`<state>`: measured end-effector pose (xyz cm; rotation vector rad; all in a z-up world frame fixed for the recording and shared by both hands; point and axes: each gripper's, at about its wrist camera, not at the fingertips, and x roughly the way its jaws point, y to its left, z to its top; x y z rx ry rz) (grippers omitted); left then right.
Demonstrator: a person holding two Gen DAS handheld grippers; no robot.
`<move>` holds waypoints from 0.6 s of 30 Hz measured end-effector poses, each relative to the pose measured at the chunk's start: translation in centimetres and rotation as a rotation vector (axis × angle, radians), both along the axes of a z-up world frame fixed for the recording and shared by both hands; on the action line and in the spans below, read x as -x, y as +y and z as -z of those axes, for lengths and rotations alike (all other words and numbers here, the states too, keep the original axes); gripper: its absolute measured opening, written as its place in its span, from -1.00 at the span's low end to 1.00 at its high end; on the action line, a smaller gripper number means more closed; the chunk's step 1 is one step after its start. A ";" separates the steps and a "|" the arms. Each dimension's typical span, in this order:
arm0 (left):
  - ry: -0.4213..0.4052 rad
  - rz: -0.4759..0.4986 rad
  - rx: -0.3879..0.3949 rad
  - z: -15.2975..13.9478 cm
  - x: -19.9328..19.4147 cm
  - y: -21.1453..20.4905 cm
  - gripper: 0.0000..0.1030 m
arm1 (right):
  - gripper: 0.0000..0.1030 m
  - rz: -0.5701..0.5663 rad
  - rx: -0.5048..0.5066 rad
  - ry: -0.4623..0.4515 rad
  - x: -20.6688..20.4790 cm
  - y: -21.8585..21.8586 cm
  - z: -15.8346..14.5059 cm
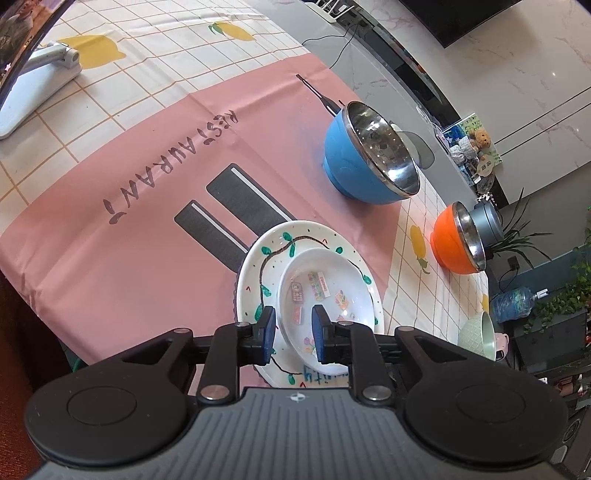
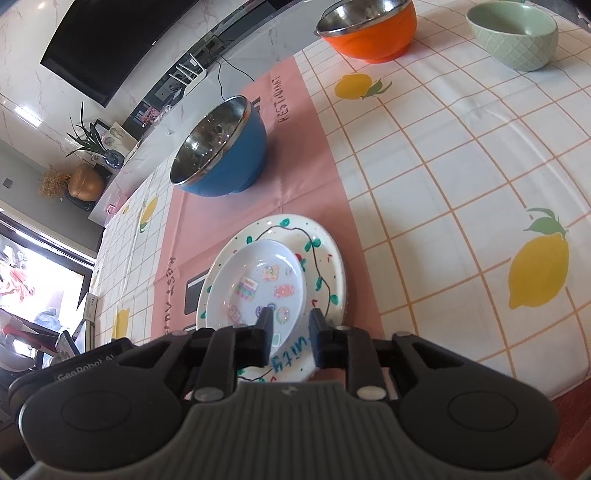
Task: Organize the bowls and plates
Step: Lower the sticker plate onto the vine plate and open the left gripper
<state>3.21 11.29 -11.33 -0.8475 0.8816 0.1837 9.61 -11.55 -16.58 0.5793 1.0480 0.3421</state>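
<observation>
Here, a small white dish [image 1: 325, 291] with coloured stickers inside sits on a larger white plate [image 1: 255, 277] painted with a vine, and the stack rests at the near end of a pink mat [image 1: 122, 177] printed RESTAURANT. The left gripper [image 1: 293, 334] hangs over the dish's near rim, jaws partly apart and gripping nothing; whether the pads touch the rim I cannot tell. The right gripper [image 2: 291, 334] hangs over the same near edge, likewise partly open and empty.

Farther along the mat stands a blue bowl [image 1: 354, 166] with a steel lining. Off the mat, on the lemon-print checked tablecloth [image 2: 461, 177], stand an orange bowl [image 2: 373, 33] and a green bowl [image 2: 517, 37], well apart from the stack. Bare cloth lies to the right of the plate. A white stand [image 1: 33, 85] sits at the far left corner; beyond the table runs a marble wall [image 1: 517, 74].
</observation>
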 end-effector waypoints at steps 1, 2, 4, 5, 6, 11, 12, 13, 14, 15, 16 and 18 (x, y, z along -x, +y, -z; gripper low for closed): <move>-0.003 -0.003 -0.006 -0.2 0.1 0.0 -0.43 | -0.37 0.002 0.005 -0.009 0.1 0.0 -0.2; -0.007 -0.005 -0.010 -0.3 0.1 0.0 -0.33 | -0.36 0.004 0.010 -0.015 0.1 -0.1 -0.4; -0.030 -0.005 -0.014 -0.7 0.2 0.1 -0.18 | -0.33 0.005 0.021 -0.032 0.2 -0.1 -0.8; -0.044 -0.001 -0.019 -0.9 0.3 0.1 -0.15 | -0.29 0.005 0.030 -0.042 0.2 -0.1 -1.0; -0.057 0.008 -0.032 -1.1 0.2 0.0 -0.15 | -0.22 0.004 0.038 -0.054 0.3 -0.1 -1.2; -0.107 0.040 -0.103 -2.4 -0.2 0.0 -0.15 | 0.00 -0.024 0.087 -0.151 0.8 0.5 -3.0; -0.116 0.050 -0.114 -2.6 -0.3 0.0 -0.14 | 0.02 -0.029 0.100 -0.176 0.8 0.6 -3.4; -0.127 0.063 -0.133 -2.9 -0.5 0.0 -0.14 | 0.04 -0.033 0.114 -0.198 0.9 0.7 -3.7; -0.132 0.072 -0.151 -3.1 -0.7 0.0 -0.14 | 0.07 -0.037 0.129 -0.217 0.8 0.8 -4.0; -0.132 0.080 -0.169 -3.3 -0.9 0.0 -0.13 | 0.19 -0.040 0.142 -0.236 0.8 0.8 -4.2; -0.129 0.093 -0.194 -3.5 -1.2 0.0 -0.13 | 0.24 -0.041 0.152 -0.251 0.7 0.9 -4.3; -0.128 0.117 -0.222 -3.8 -1.9 0.0 -0.13 | 0.24 -0.038 0.167 -0.266 0.3 0.9 -4.4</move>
